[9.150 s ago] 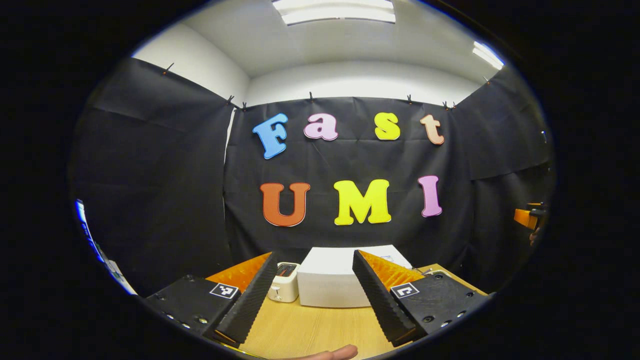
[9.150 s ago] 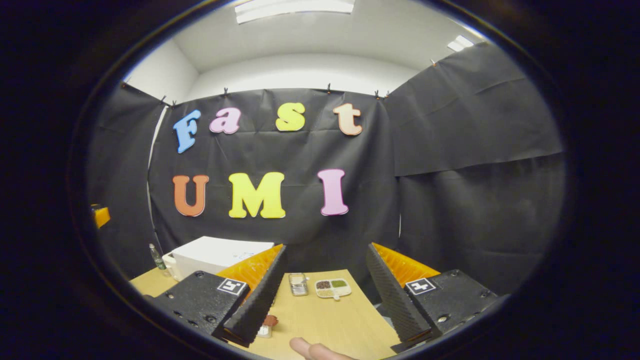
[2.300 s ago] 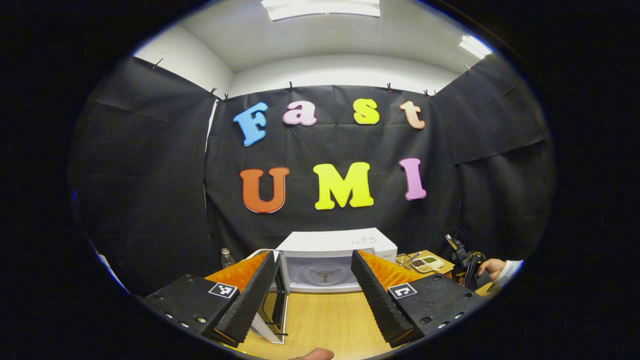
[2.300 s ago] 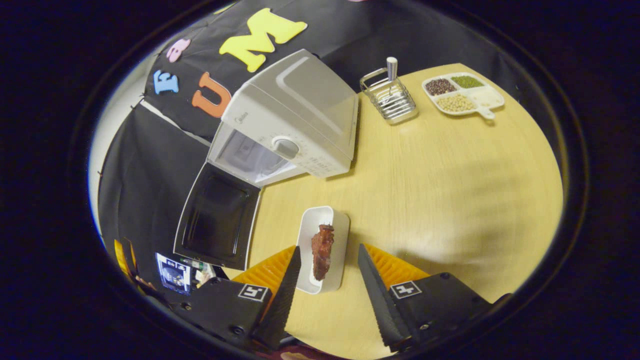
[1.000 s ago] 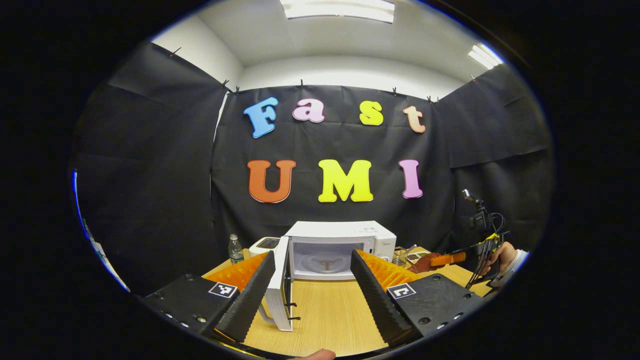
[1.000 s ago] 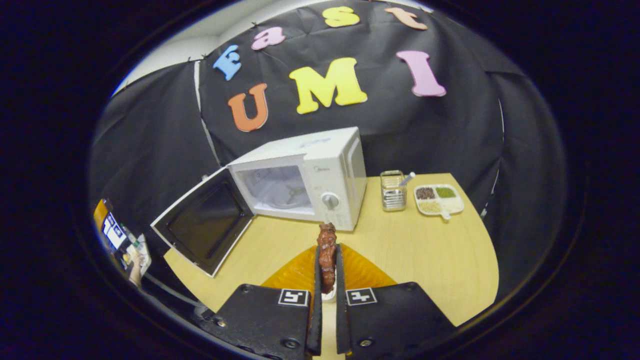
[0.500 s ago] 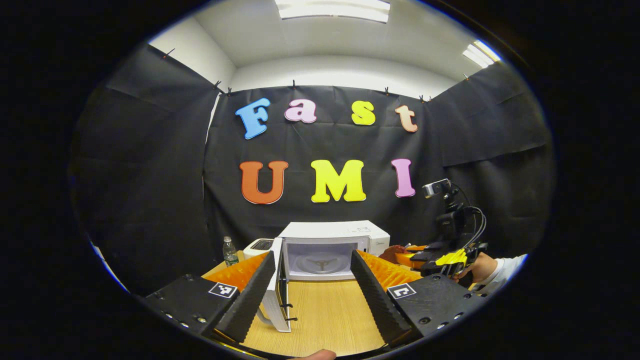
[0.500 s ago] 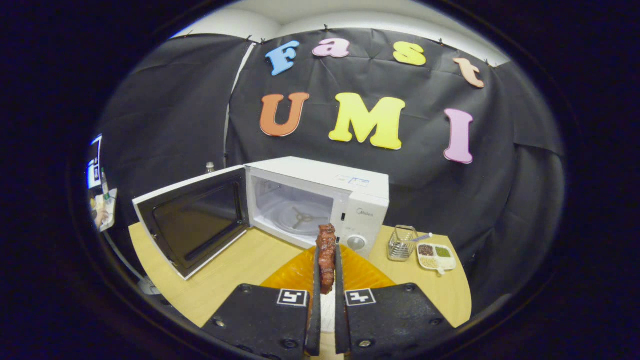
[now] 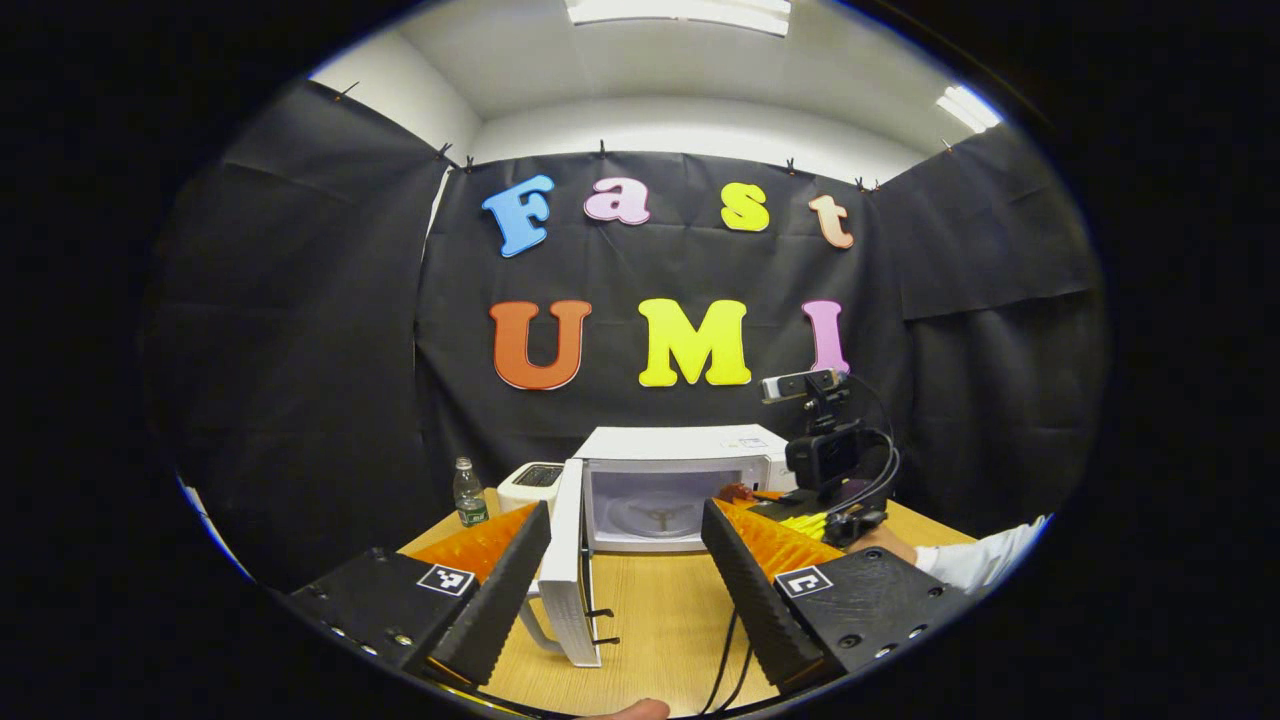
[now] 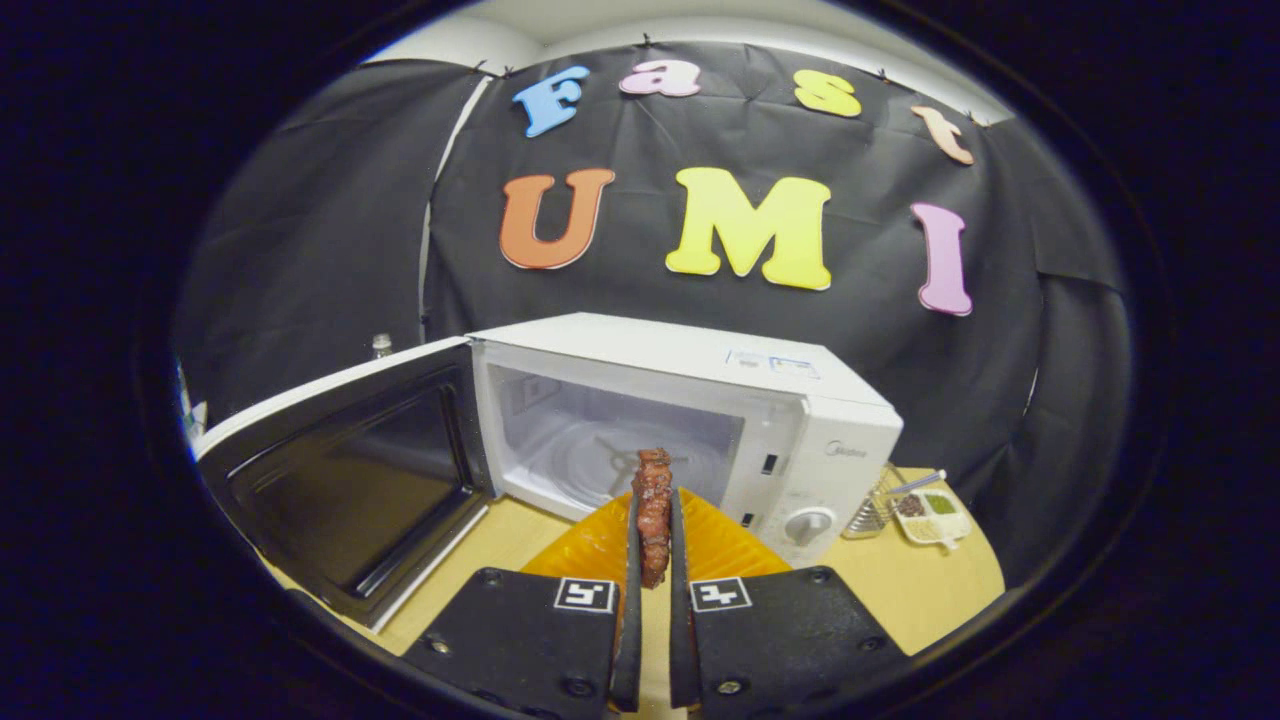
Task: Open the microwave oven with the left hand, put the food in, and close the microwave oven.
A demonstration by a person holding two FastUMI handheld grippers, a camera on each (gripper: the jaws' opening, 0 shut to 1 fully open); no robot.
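The white microwave (image 10: 700, 385) stands on the wooden table with its door (image 10: 340, 490) swung wide open to the left, showing the turntable inside. My right gripper (image 10: 652, 494) is shut on a brown piece of meat (image 10: 653, 472), held upright just in front of the open cavity. In the left gripper view the microwave (image 9: 690, 445) is straight ahead and its door (image 9: 570, 565) is edge-on. My left gripper (image 9: 625, 510) is open with nothing between its fingers, back from the oven. The right gripper (image 9: 790, 505) with the meat (image 9: 738, 492) reaches in from the right.
A wire rack (image 10: 868, 512) and a divided dish of beans (image 10: 932, 515) sit right of the microwave. A toaster (image 9: 530, 482) and a small bottle (image 9: 466, 492) stand to its left. A white sleeve (image 9: 975, 562) shows at the right. A cable (image 9: 725, 660) trails over the table (image 9: 650, 620).
The right gripper has carried the meat closer to the microwave's open cavity, moving left across the left gripper view. The left gripper stays open and back.
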